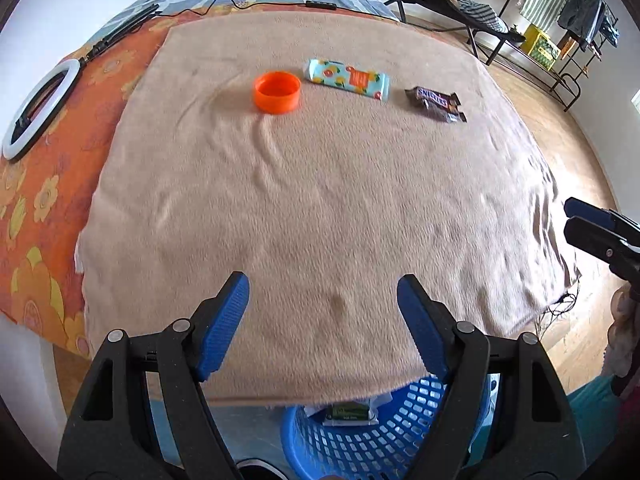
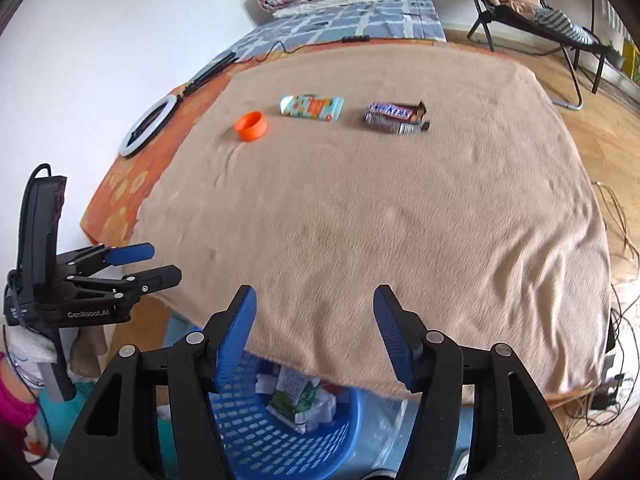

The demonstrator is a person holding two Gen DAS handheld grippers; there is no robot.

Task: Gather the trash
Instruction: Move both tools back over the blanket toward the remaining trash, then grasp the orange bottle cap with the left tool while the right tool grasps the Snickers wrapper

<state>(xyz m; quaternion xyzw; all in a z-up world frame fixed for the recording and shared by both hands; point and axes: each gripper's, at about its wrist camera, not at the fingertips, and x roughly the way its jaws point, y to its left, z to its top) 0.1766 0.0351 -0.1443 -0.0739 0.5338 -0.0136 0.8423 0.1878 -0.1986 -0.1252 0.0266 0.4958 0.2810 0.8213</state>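
Two handheld grippers hang above the near edge of a bed draped in a beige blanket (image 1: 320,208). The left gripper (image 1: 323,286) has its jaws spread, nothing between them; the right gripper (image 2: 315,300) likewise stands released and empty. In the upper middle of both views, three pieces of trash lie in a row on the blanket: an orange cap (image 1: 277,92) at left, a teal wrapper (image 1: 348,79) just beside it, and a Snickers wrapper (image 1: 436,103) further right. At bottom centre, below the blanket's edge, a blue basket (image 2: 280,436) holds a green carton (image 2: 294,396) and crumpled paper.
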